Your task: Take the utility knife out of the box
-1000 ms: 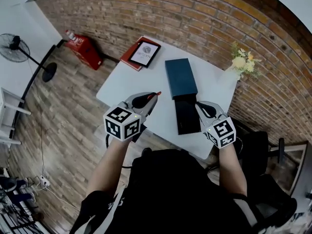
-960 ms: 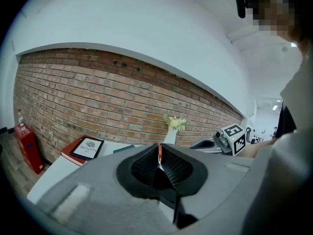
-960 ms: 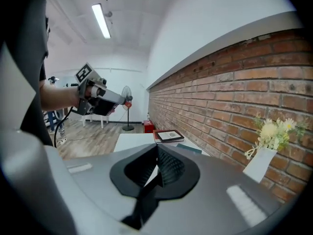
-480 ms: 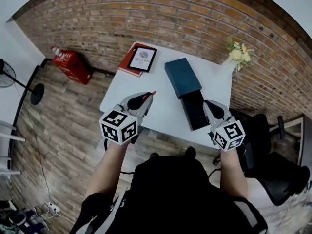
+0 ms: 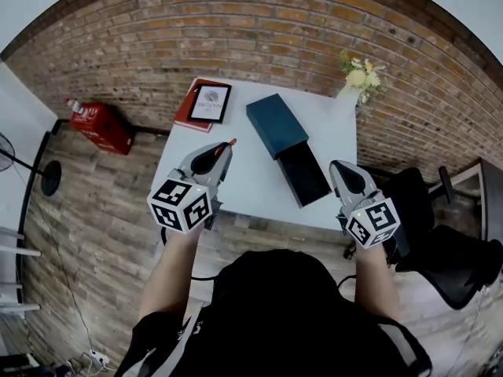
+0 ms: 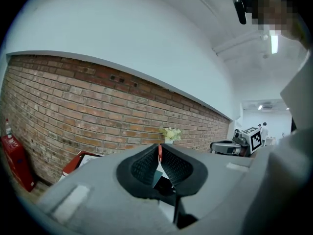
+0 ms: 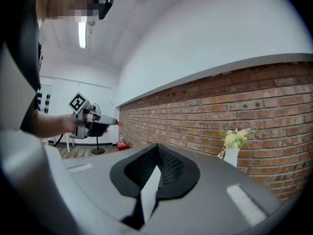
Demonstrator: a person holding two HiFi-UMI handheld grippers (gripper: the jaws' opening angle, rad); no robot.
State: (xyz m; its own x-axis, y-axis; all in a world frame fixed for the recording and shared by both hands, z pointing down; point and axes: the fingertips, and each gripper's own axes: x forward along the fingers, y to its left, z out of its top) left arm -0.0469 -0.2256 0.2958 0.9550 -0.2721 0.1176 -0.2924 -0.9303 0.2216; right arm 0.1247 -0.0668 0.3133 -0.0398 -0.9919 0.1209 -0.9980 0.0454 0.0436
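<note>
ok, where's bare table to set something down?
Widest bare patch: the white table's left-near part, between the red book, the teal lid and the near edge. A narrower strip runs right of the lid and black tray, below the flower vase. The middle diagonal and both far corners are taken.

Bright, even indoor light. A ceiling strip lamp [image 7: 82, 34] flares up and left of the fingers [image 7: 171, 168] of the right gripper [image 7: 156, 146]. Shadows are soft. All views show heavy fisheye bending and dark corners. Housings nearest the lens are blurred.
</note>
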